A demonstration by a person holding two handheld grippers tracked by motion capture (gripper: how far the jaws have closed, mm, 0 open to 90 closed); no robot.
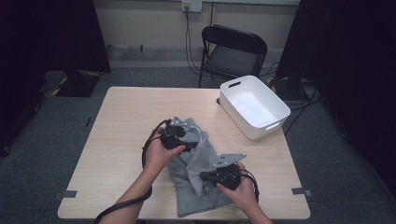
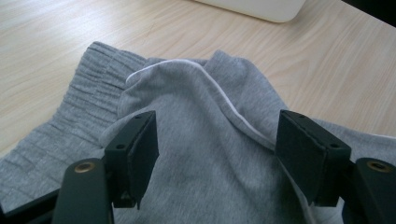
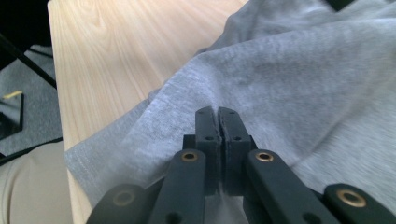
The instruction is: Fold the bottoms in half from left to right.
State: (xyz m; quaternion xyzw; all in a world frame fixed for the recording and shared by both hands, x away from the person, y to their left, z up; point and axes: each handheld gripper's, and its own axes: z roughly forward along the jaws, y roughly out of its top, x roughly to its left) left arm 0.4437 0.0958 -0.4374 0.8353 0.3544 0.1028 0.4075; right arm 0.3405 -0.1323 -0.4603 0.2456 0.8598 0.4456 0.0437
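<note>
while lying crumpled on near half of wooden table (image 1: 116, 121), grey garment (image 1: 198, 179) pinched at fold by right gripper (image 3: 217, 114), jaws clamped tight; left gripper (image 2: 217, 149) spread wide above ribbed waistband, pressing nothing.

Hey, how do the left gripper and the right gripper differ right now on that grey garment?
The left gripper has its jaws wide apart over a raised fold; the right gripper has its jaws pressed together, pinching a crease of the grey garment. The left sits at the ribbed waistband end, farther from the person; the right is nearer the table's front edge. Both are black and hand-held.
</note>
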